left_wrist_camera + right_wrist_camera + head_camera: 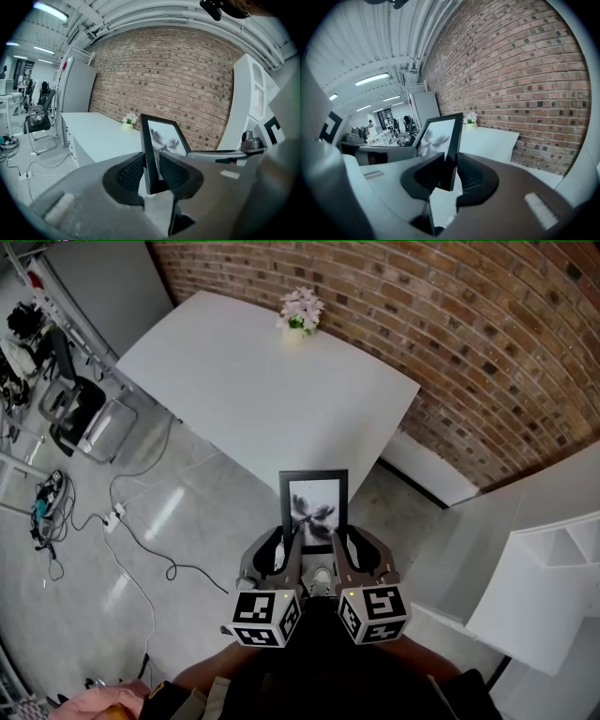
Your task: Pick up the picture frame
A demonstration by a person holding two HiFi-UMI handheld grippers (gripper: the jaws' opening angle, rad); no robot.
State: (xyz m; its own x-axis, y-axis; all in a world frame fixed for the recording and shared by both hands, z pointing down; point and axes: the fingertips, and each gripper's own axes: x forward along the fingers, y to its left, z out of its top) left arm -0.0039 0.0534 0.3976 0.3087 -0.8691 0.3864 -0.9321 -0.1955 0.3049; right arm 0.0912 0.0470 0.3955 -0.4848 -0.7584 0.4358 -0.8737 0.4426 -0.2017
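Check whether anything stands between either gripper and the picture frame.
Nothing visible does. The left gripper is shut on the left edge of the picture frame, the right gripper on its right edge, with no other object between the jaws and the frame.

Left claw (pixel 284 554) and right claw (pixel 342 552) side by side, angled downward, each clamped on picture frame (pixel 314 507) edge

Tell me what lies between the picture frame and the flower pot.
Nothing but bare white table between picture frame and flower pot, per head view.
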